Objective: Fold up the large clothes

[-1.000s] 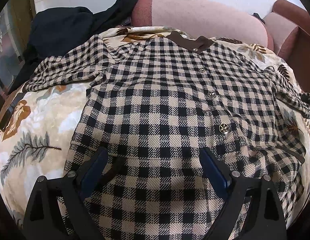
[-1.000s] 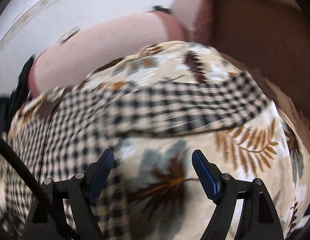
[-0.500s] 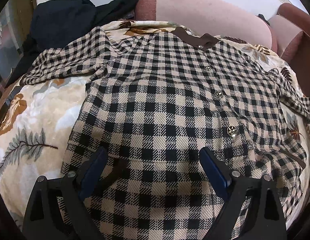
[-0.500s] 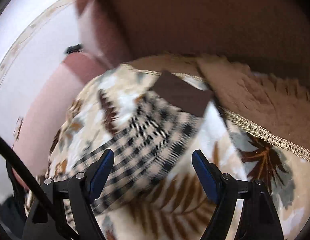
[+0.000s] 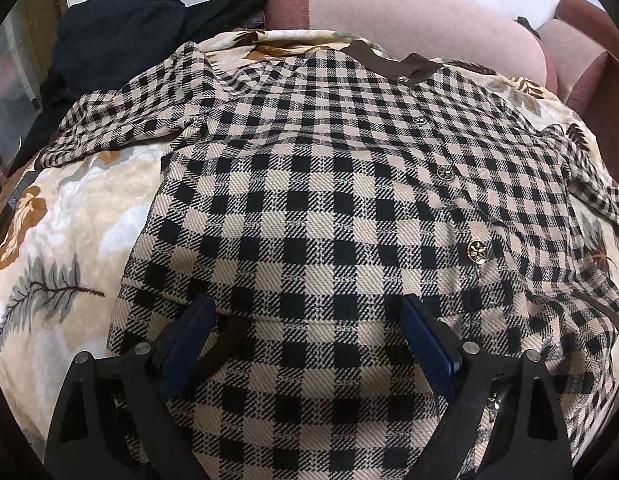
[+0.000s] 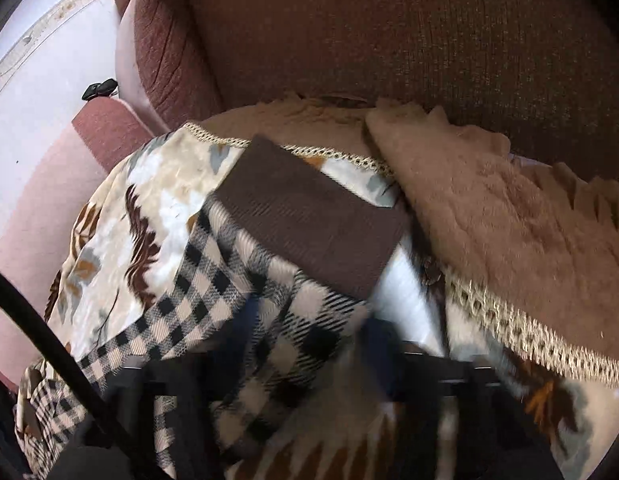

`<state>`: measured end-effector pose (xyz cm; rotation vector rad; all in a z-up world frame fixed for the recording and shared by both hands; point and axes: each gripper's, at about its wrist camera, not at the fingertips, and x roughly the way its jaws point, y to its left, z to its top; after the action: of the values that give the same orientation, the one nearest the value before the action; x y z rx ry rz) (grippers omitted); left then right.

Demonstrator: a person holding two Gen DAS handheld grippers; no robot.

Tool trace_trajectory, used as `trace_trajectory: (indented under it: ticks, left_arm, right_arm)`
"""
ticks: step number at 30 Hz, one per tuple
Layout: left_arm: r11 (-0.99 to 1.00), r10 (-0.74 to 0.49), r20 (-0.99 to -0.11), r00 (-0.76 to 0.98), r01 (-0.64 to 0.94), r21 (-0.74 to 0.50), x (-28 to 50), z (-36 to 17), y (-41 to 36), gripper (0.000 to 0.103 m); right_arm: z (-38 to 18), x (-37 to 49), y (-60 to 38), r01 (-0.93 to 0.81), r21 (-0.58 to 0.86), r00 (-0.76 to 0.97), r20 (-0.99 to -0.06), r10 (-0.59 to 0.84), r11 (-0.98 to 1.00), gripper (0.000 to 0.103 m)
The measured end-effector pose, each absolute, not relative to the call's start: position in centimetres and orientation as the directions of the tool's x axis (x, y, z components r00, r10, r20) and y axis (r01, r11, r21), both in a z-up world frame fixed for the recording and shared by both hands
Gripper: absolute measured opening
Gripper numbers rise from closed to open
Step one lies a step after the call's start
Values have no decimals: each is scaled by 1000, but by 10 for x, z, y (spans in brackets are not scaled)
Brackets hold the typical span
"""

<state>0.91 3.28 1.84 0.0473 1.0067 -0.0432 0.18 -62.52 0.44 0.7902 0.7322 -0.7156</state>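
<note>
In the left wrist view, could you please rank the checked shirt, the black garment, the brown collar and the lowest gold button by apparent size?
1. Checked shirt, though nearest the camera
2. Black garment
3. Brown collar
4. Lowest gold button

A home living room (pink sofa (image 5: 409,12), leaf-print blanket (image 5: 69,240)).

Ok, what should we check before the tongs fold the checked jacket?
1. Checked jacket spread flat on the leafy blanket: ok.
2. Jacket front closed, buttons facing up: ok.
3. Left tongs open, low over the jacket: ok.
4. Right tongs at the sleeve, near its brown cuff: ok.
5. Right tongs gripping the sleeve: cannot tell, the picture is blurred.
</note>
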Motion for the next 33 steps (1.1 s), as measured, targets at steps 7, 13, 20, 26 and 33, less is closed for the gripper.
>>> trace_trajectory:
  ticks: [7, 13, 20, 26, 33]
  left_arm:
    - [998, -46, -768, 639, 53, -16, -7, 51, 52, 92]
    - [994, 85, -678, 730, -104, 13, -10, 92, 107, 92]
    - [929, 181, -623, 761, -340, -146, -13, 126, 217, 92]
    - [879, 212, -627, 749, -427, -213, -17, 125, 270, 92]
    - [838, 190, -645, 740, -464, -286, -18, 117, 303, 92]
  right_arm:
    - [67, 11, -571, 658, 430, 685, -682, -255, 618, 6]
    - [128, 71, -426, 371, 420, 777, -629, -29, 828, 6]
    - [127, 153, -223, 80, 344, 704, -684, 192, 936, 6]
    - [67, 192, -83, -70, 300, 585, -760, 283, 951, 6]
    - [20, 199, 3, -190, 179, 487, -837, 251, 965, 13]
